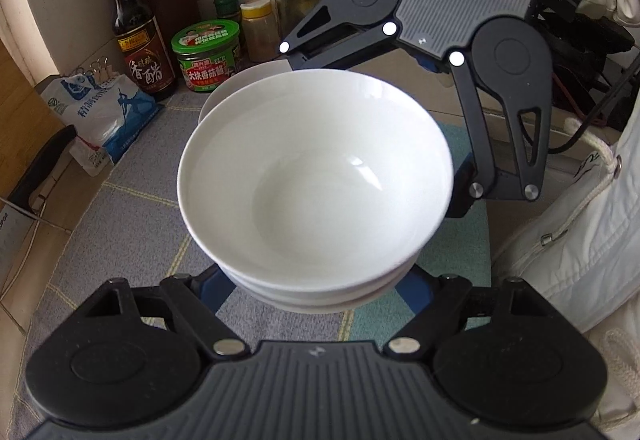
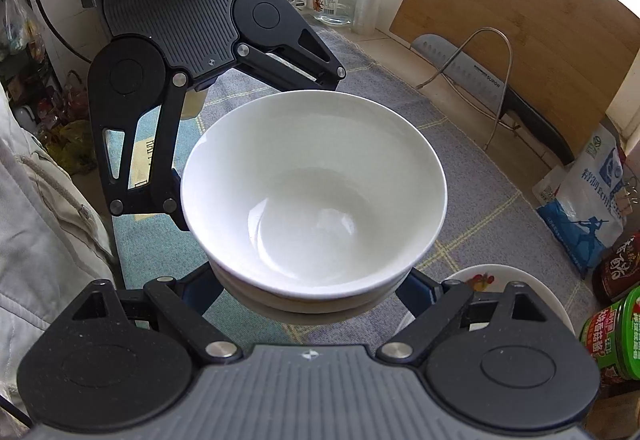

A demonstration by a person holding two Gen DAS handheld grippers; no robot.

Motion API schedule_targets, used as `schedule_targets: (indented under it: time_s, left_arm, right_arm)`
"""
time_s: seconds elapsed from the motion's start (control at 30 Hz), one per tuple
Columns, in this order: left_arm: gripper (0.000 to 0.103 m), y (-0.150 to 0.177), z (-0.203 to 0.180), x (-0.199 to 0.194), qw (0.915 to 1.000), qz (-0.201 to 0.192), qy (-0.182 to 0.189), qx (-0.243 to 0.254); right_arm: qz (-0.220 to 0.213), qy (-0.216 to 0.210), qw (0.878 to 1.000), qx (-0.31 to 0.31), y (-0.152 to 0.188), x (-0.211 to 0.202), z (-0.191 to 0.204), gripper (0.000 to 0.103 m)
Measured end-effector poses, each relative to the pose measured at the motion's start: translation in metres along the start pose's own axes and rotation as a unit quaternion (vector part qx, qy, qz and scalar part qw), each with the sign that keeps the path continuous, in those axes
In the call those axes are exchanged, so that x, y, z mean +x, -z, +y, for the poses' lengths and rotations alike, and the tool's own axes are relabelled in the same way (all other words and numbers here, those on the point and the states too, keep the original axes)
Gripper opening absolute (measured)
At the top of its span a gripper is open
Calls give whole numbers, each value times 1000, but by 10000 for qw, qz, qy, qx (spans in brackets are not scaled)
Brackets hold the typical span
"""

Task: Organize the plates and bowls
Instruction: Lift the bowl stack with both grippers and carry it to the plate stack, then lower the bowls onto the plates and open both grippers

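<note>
Both black two-finger grippers, left gripper (image 1: 316, 280) and right gripper (image 2: 308, 284), clamped from opposite sides on stack of nested glossy white ceramic bowls (image 1: 316, 175), stack lifted above checked blue-grey cloth mat (image 1: 132, 240), white plate (image 2: 516, 280) on mat beside stack
</note>
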State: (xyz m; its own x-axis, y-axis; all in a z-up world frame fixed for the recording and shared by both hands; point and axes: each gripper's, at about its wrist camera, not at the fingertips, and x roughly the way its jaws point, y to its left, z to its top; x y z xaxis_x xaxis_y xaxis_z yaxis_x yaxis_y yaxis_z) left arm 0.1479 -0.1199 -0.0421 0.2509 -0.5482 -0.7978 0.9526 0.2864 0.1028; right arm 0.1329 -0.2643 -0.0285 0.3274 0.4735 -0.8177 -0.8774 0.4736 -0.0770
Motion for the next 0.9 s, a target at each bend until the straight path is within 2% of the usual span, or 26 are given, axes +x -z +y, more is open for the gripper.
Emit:
schedule_targets:
  time_s: [0.43,0.67,0.9]
  left_arm:
    - [84,-78,8,62,9992,-147,11,368]
    - [84,-95,18,100,9987,-104,69,504]
    - [84,-95,20,114,9990,-9,132,419]
  right_arm:
    - [59,521,9985,152,50,-37,-65,94]
    - [207,653,9970,372,73,-28,-95,94]
    - [226,529,9970,527,87,-21,-102,94]
